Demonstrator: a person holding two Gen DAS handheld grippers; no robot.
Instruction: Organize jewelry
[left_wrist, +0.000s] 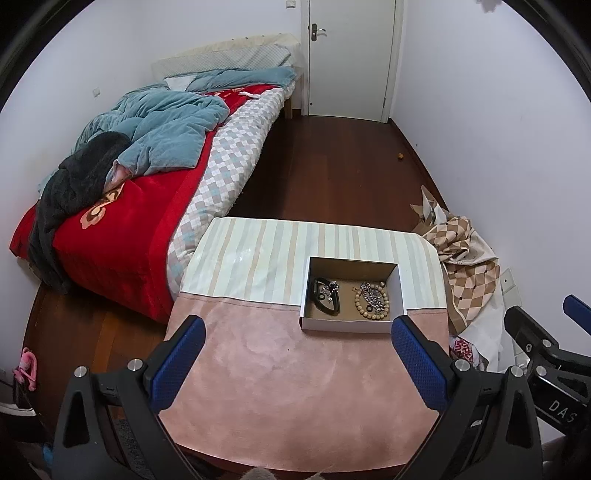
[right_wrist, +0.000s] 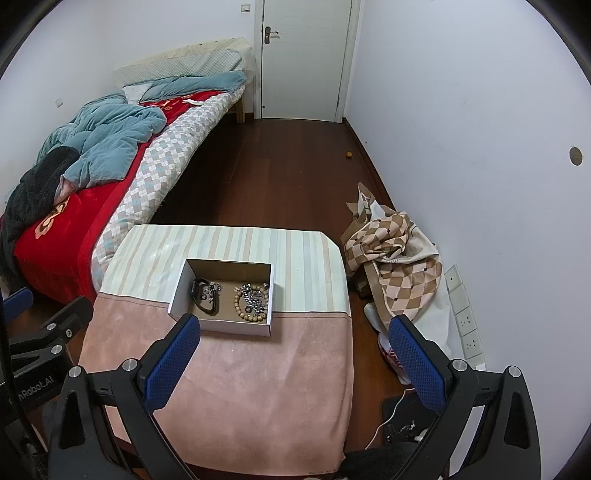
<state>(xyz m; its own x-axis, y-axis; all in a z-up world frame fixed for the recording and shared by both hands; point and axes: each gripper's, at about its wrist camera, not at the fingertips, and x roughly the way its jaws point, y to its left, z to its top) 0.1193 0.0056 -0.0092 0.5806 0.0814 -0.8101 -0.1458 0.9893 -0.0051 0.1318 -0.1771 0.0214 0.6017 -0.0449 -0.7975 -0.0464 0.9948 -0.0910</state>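
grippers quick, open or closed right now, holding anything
Left tool: open, empty, above the pink cloth short of the jewelry box.
Right tool: open, empty, nothing between its blue pads.

Pink cloth (left_wrist: 295, 376) bare, box (left_wrist: 347, 325) walls block sides, top open

Mid-frame, the table (left_wrist: 258, 369) wears pink cloth below, pale stripes above. White box (left_wrist: 347, 325), brown inside. Upper left, the bed (left_wrist: 122, 236) shows red, teal, checks.

Open white box (left_wrist: 347, 325) holds black band (left_wrist: 325, 299) left, beaded bracelet (left_wrist: 373, 301) right.
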